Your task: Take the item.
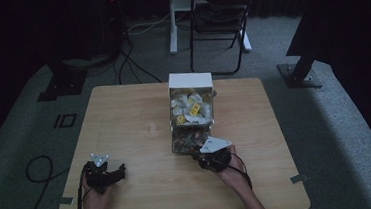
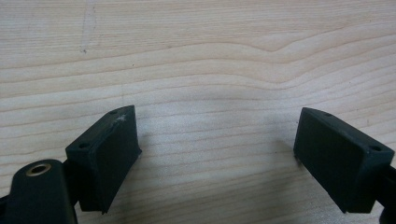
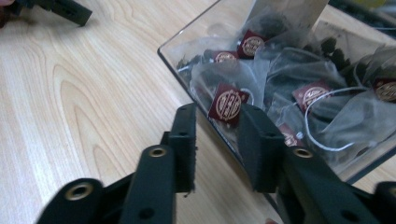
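The high view takes in the whole wooden table point(image 1: 124, 119) in a dim room, with a white box point(image 1: 192, 104) of pale and yellow packets standing past the middle and a clear box point(image 1: 190, 140) of tea bags just in front of it, touching or nearly so. A folding chair point(image 1: 219, 16) stands on the carpet beyond the table. From up there the tea bags are only a dark speckled mass.

The right gripper view brings them close: the clear box point(image 3: 187, 60) has a thin see-through wall and holds see-through mesh tea bags point(image 3: 299, 79) with dark leaves inside, white strings and dark red square tags point(image 3: 227, 102) printed with a round gold emblem. The right gripper point(image 3: 217, 144) sits at the near corner of this box, its jaws partly apart with the box wall running between them and a red tag just past the tips; whether the pads press on the wall I cannot tell.

The left gripper point(image 2: 217, 149) hangs over bare wood grain, jaws spread wide with nothing between them. In the high view the left gripper point(image 1: 103, 173) rests near the table's front left edge, well apart from both boxes.
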The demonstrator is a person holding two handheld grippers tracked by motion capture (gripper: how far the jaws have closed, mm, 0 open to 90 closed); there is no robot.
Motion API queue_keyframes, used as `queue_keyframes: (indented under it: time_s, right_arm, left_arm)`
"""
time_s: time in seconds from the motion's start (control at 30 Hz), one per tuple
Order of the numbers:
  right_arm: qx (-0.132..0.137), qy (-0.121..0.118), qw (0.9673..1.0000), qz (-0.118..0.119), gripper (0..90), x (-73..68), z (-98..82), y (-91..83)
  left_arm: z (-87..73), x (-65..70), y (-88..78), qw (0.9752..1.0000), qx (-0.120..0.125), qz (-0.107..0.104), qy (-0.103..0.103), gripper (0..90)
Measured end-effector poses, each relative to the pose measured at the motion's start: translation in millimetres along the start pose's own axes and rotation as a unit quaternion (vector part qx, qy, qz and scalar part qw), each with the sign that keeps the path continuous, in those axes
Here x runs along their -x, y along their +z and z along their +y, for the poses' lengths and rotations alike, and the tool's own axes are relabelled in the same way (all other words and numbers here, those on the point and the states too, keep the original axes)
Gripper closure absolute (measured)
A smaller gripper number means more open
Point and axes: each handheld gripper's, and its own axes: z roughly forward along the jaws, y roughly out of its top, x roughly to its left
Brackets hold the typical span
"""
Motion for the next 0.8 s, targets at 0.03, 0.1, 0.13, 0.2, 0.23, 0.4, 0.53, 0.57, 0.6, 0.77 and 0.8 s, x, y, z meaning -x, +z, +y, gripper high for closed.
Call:
queue_keyframes:
  time_s: [0.03, 0.1, 0.13, 0.2, 0.23, 0.4, 0.53, 0.57, 0.6, 0.77, 0.8]
  right_arm:
    - [0.001, 0.000, 1.0000, -0.002, 61.2, -0.3, 1.4, 0.0]
    - [0.003, -0.001, 1.0000, -0.007, 56.6, -1.1, 5.0, 0.8]
    - [0.005, -0.002, 0.9999, -0.010, 56.1, -1.4, 6.8, 1.3]
    - [0.007, -0.002, 0.9999, -0.012, 55.7, -2.1, 10.6, 2.7]
    - [0.008, -0.001, 0.9999, -0.013, 55.7, -2.4, 12.6, 3.7]
    - [0.010, -0.002, 0.9998, -0.015, 55.5, -3.0, 20.0, 7.8]
    - [-0.001, -0.007, 0.9998, -0.020, 58.4, -5.9, 24.2, 15.4]
    - [-0.003, -0.007, 0.9998, -0.019, 59.4, -6.0, 24.1, 16.3]
    - [-0.004, -0.006, 0.9998, -0.021, 61.9, -6.0, 23.9, 16.7]
    - [-0.002, 0.000, 0.9998, -0.022, 75.0, -3.9, 23.0, 15.0]
    - [-0.002, 0.000, 0.9998, -0.022, 75.0, -3.9, 23.0, 15.0]
  left_arm:
    - [0.0, 0.0, 0.0, 1.0000, 0.000, 0.000, 0.000, 14.7]
    - [0.0, 0.0, 0.0, 1.0000, 0.000, 0.000, 0.000, 14.7]
    - [0.0, 0.0, 0.0, 1.0000, 0.000, 0.000, 0.000, 14.7]
    - [0.0, 0.0, 0.0, 1.0000, 0.000, 0.000, 0.000, 14.7]
    - [0.0, 0.0, 0.0, 1.0000, 0.000, 0.000, 0.000, 14.7]
    - [0.0, 0.0, 0.0, 1.0000, 0.000, 0.000, 0.000, 14.7]
    - [0.0, 0.0, 0.0, 1.0000, 0.000, 0.000, 0.000, 14.7]
    - [0.0, 0.0, 0.0, 1.0000, 0.000, 0.000, 0.000, 14.7]
    - [0.0, 0.0, 0.0, 1.0000, 0.000, 0.000, 0.000, 14.7]
    - [0.0, 0.0, 0.0, 1.0000, 0.000, 0.000, 0.000, 14.7]
    - [0.0, 0.0, 0.0, 1.0000, 0.000, 0.000, 0.000, 14.7]
